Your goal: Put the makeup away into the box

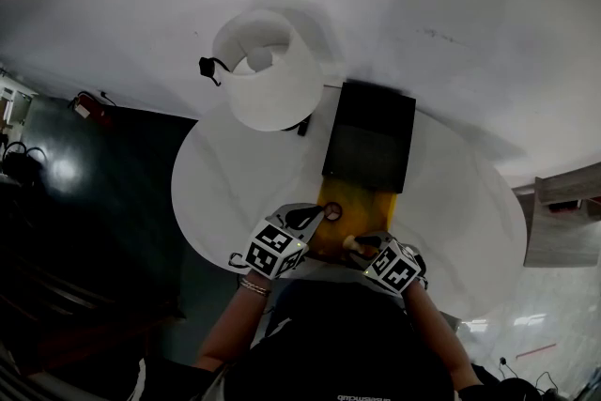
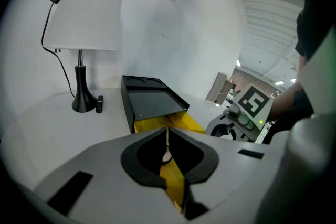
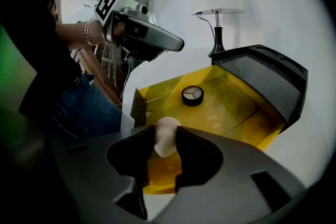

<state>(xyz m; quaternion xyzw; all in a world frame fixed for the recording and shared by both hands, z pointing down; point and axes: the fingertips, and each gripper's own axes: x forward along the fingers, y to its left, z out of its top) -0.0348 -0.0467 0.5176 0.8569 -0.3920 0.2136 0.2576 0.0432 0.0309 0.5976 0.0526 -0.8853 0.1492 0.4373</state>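
Note:
A yellow box lies open on the round white table, its black lid slid back over the far half. A round compact lies on the box floor. My right gripper is shut on a cream makeup sponge and hangs over the box's near end. My left gripper is shut on the thin yellow wall at the box's near left corner. In the head view both grippers, left and right, sit at the box's near edge.
A white-shaded lamp on a black stem stands at the table's far left, with a small black switch by its base. The table's rim curves close behind the box. A person's legs and a chair lie beyond the table's near side.

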